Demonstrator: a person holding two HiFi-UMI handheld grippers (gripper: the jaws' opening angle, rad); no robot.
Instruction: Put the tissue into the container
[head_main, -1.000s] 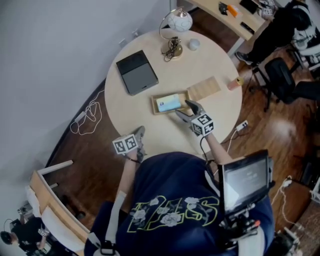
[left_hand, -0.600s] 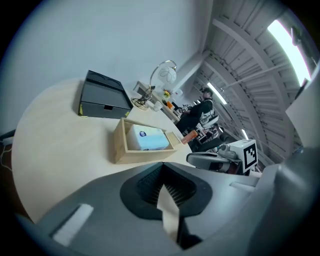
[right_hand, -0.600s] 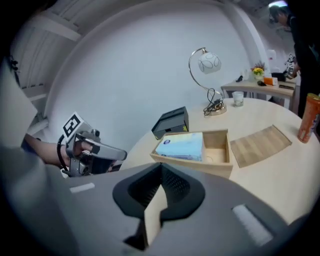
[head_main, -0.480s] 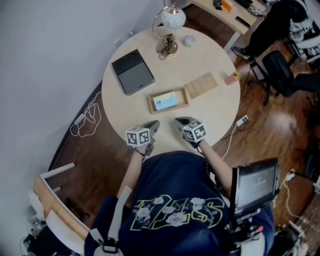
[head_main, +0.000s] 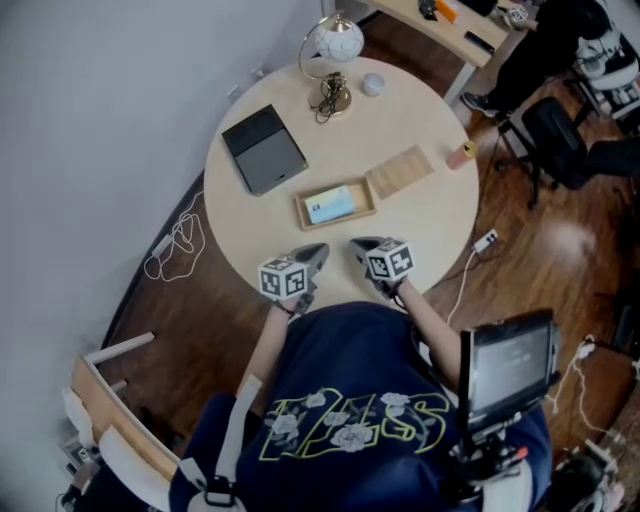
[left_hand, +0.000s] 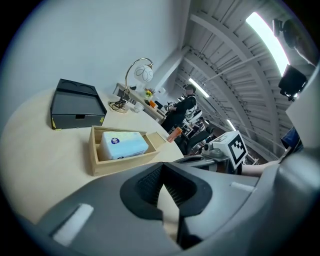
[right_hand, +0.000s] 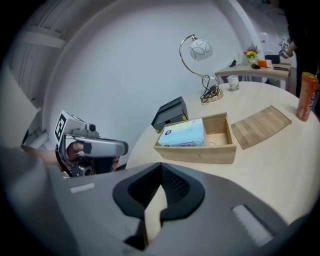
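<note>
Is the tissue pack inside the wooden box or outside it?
Inside. The tissue pack lies within the walls of the wooden box, at one end; the lid lies beside it.

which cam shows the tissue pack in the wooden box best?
Right gripper view: the tissue pack lies in the wooden box, top face and label plain, free space beside it. Left gripper view shows it too, its lower part behind the box wall. Head view: a small pale patch.
</note>
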